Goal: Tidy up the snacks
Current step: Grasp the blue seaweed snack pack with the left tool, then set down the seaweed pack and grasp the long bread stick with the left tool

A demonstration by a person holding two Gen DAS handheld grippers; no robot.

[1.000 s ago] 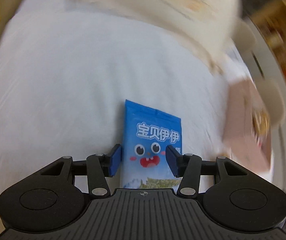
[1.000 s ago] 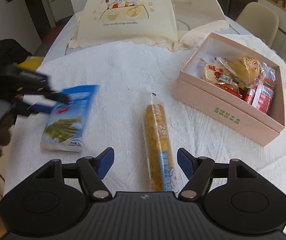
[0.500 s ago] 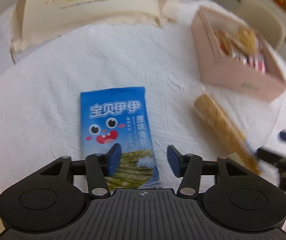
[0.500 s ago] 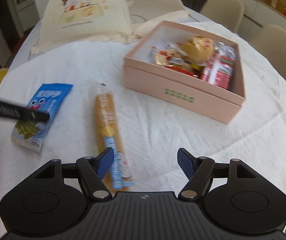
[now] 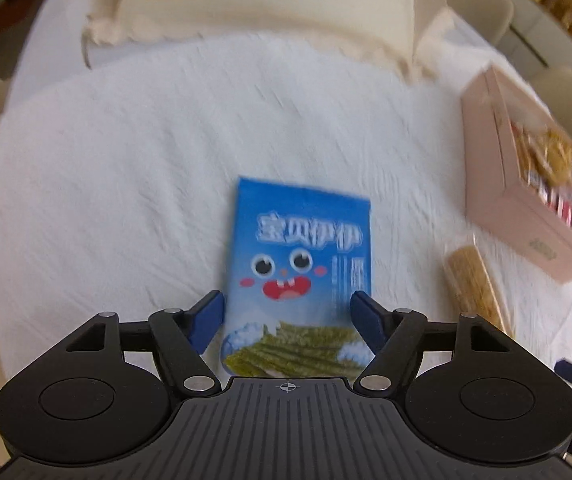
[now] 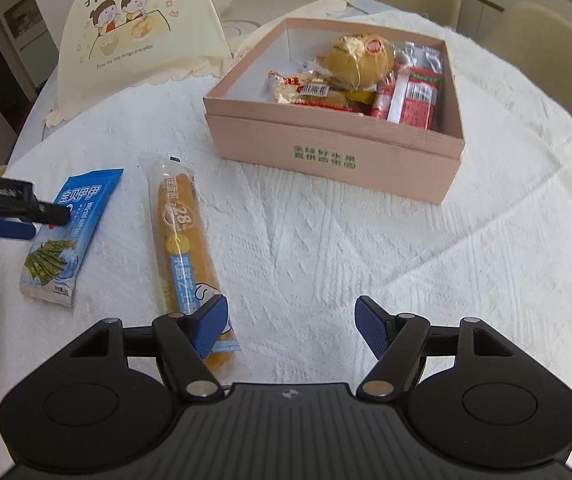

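Observation:
A blue seaweed snack packet lies flat on the white tablecloth; it also shows in the right wrist view. My left gripper is open, its fingers on either side of the packet's near end, just above it. A long yellow bread stick in clear wrap lies beside the packet. A pink open box holds several wrapped snacks. My right gripper is open and empty, hovering right of the bread stick's near end.
A cream mesh food cover with a cartoon print stands at the back of the table. Beige chairs ring the far right side. The tablecloth lies bare between my right gripper and the box.
My left gripper has let go of the blue packet, opened wider and shifted over it on the table. My right gripper swung right, off the bread stick, toward the box.

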